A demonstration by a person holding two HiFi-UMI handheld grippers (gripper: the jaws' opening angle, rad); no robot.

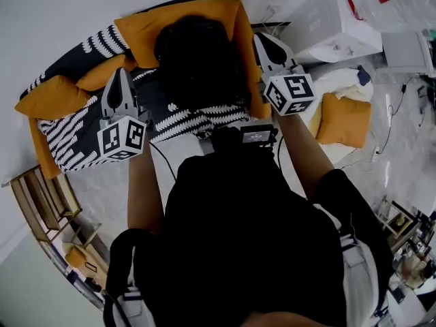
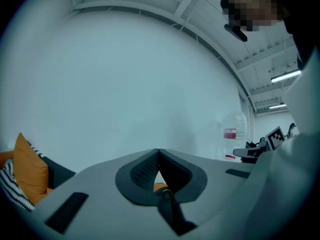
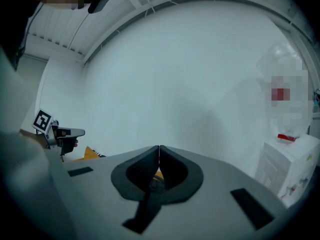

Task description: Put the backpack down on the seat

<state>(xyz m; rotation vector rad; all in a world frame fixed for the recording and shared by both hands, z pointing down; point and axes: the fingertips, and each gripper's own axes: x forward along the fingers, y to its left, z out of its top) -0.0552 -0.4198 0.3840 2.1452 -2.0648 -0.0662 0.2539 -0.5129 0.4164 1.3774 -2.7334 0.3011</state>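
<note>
While the backpack (image 1: pixel 197 63) shows only in head view, note it as a dark, rounded, slumped mass between your two grippers and ahead of both. It lies over the striped seat (image 1: pixel 194 121) and in front of the orange cushion (image 1: pixel 146 26). Whether it rests there or hangs clear, that view does not settle.

Handling, by judgement: soft-bodied and floppy, a fabric shell with no stiff edges, likely to sag and swing from whatever you hold. Weight unknown; the bulk suggests some load, so expect pull on the grip.

Left gripper (image 2: pixel 159 154): jaws clenched tip to tip. A dark strap (image 2: pixel 172 214) is pinched low in the seam and trails down to your right, toward the bag.

Right gripper (image 3: pixel 159 151): likewise clamped. A second strap (image 3: pixel 142 211) trails down to your left.

Both read as webbing: thin, slick, apt to creep through the pads. The best hold is close to where each strap meets the bag's top, one either side, so the load hangs level.

Both gripper views look past the jaws at bare wall (image 2: pixel 150 84); the bag itself lies below their sight.
</note>
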